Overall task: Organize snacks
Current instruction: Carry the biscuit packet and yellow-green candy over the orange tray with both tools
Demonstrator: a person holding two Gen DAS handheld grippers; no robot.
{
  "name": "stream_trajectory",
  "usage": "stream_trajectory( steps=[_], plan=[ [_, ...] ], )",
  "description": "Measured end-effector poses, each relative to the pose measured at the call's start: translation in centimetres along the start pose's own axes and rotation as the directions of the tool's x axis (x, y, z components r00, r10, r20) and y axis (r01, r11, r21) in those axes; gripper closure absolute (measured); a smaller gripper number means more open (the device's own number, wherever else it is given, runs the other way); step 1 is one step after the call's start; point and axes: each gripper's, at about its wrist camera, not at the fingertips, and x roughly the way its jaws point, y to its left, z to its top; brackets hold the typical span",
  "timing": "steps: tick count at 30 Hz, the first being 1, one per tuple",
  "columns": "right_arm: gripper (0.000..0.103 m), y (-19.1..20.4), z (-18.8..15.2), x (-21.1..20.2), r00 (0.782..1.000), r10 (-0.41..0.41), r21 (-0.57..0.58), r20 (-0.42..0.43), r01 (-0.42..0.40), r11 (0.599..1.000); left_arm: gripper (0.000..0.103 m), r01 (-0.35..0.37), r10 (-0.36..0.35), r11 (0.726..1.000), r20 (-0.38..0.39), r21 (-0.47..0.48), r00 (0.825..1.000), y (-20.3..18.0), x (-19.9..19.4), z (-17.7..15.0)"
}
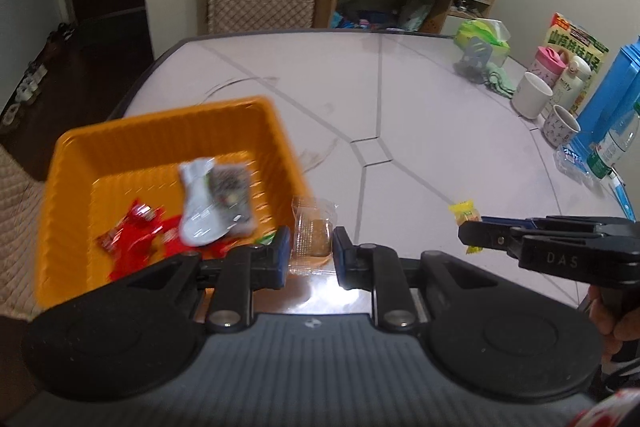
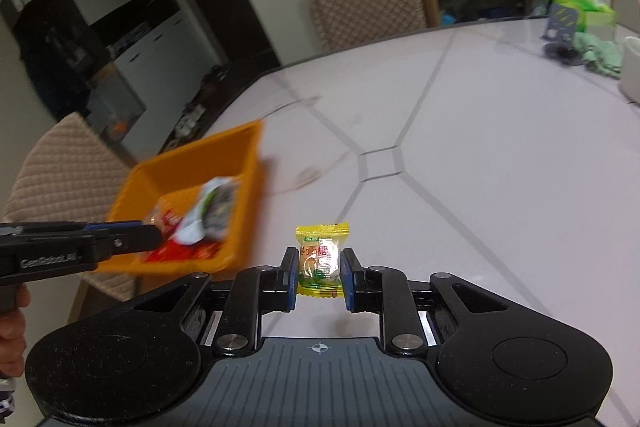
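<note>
1. My left gripper (image 1: 311,251) is clamped on a clear-wrapped snack (image 1: 313,241), low in the centre of the left wrist view, with the blue pads pressing its sides. It sits just right of the orange basket (image 1: 168,131); whether it is lifted off the table I cannot tell.
2. My right gripper (image 2: 319,269) has its fingers closed against a yellow-wrapped candy (image 2: 321,259), low centre in the right wrist view. The wrapper's top edge sticks out above the pads.
3. The basket fills the lower left of the left view and already holds red packets (image 1: 136,235) and a white-and-dark pouch (image 1: 216,203). Both pictures are blurred there, so I judge the rig is moving.
4. I judge the step in hand to be carrying both pieces to the basket. I'd bring the left one over the near right wall first, clear of the rim, and release above the bare floor at the back.
5. The clear wrapper is thin and slippery, so I'd keep a steady squeeze until it is well inside.
6. I'd hold the right gripper back on the white table (image 2: 500,187), since the two grippers would crowd each other at that rim.
</note>
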Motion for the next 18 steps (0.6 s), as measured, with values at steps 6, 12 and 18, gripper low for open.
stream_trajectory(
  steps=[6, 12, 18],
  plan=[
    [0.081, 5.1, -0.8, 1.3, 0.998, 0.065, -0.032, -0.026, -0.066, 0.997, 0.083, -0.039, 0.039, 0.998, 0.011, -0.050, 0.999, 4.5, -2.6, -1.1],
    [0.081, 9.8, -0.2, 3.6, 0.995, 0.101, -0.085, -0.024, -0.102, 0.991, 0.083, -0.082, 0.085, 0.993, 0.035, -0.085, 0.996, 8.5, -3.9, -1.0],
    [0.081, 13.4, 1.7, 7.0, 0.994, 0.108, -0.110, 0.020, -0.106, 0.988, 0.083, -0.131, 0.137, 0.986, 0.060, -0.103, 0.989, 12.1, -3.5, 0.2]
  ],
)
